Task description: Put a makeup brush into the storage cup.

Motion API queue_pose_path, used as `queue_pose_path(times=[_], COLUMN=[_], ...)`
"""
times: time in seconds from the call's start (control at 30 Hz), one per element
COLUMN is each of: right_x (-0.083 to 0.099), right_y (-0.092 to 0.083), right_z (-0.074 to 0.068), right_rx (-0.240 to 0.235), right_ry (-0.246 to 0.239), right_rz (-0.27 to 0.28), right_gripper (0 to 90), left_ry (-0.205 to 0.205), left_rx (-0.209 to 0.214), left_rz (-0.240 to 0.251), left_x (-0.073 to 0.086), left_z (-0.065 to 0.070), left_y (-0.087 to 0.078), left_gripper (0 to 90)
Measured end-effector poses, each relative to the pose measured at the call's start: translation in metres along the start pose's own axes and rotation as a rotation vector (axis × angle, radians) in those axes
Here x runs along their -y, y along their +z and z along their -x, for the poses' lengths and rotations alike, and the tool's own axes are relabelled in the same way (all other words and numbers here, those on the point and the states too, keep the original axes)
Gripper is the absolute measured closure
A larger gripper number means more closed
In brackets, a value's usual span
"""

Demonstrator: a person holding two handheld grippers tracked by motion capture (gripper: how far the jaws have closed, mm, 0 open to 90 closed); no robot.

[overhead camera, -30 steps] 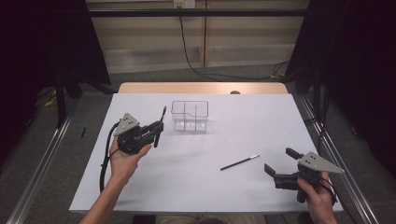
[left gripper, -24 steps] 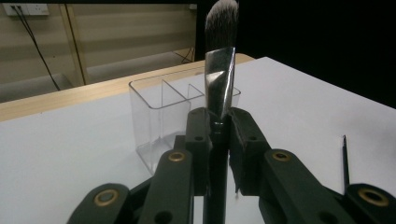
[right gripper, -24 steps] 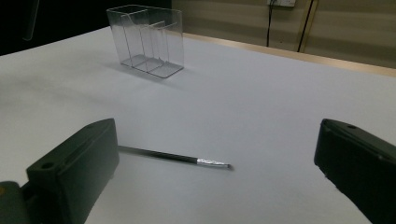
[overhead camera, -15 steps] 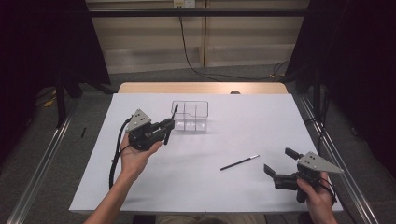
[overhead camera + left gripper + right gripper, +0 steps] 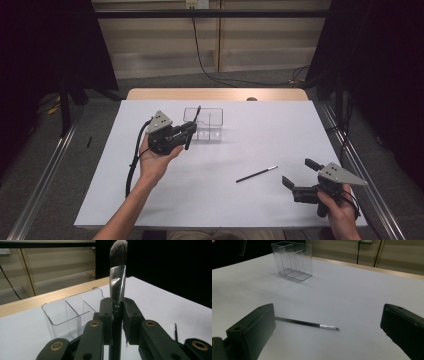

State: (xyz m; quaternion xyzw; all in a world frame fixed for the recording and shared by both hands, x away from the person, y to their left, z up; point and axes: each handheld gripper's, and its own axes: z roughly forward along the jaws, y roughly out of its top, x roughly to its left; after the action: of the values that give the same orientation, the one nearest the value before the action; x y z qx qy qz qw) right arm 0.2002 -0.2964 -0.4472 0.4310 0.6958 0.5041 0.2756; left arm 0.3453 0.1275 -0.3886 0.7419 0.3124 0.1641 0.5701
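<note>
My left gripper [image 5: 189, 131] is shut on a makeup brush [image 5: 192, 127], held above the white table just left of a clear divided organizer [image 5: 206, 125]. In the left gripper view the brush [image 5: 117, 277] stands upright between the jaws, silver ferrule and grey bristles on top, with the organizer [image 5: 70, 317] behind and to the left. My right gripper [image 5: 300, 177] rests near the table's front right corner, jaws wide open and empty. A thin black brush [image 5: 256, 174] lies flat on the table left of it; in the right gripper view this thin brush [image 5: 312, 324] lies ahead between the jaws.
White paper covers the table [image 5: 260, 135], with a wooden strip at the far edge. Metal rails run along both sides. In the right gripper view the organizer [image 5: 293, 261] stands at the far left. Dark curtains hang on both sides of the table.
My left gripper has carried the makeup brush to the right and slightly farther away, up beside the organizer. The right gripper and thin brush have stayed still.
</note>
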Motion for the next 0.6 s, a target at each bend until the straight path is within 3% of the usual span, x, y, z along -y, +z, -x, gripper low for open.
queue_pose_path(times=[0.6], right_x=[0.000], right_y=[0.000], right_z=[0.000], right_rx=[0.002], right_ry=[0.004], right_rz=[-0.001], right_gripper=[0.0], left_ry=[0.011], left_rx=[0.013], left_rz=[0.013], left_x=[-0.017], left_z=[0.010], left_y=[0.026], left_gripper=[79.1])
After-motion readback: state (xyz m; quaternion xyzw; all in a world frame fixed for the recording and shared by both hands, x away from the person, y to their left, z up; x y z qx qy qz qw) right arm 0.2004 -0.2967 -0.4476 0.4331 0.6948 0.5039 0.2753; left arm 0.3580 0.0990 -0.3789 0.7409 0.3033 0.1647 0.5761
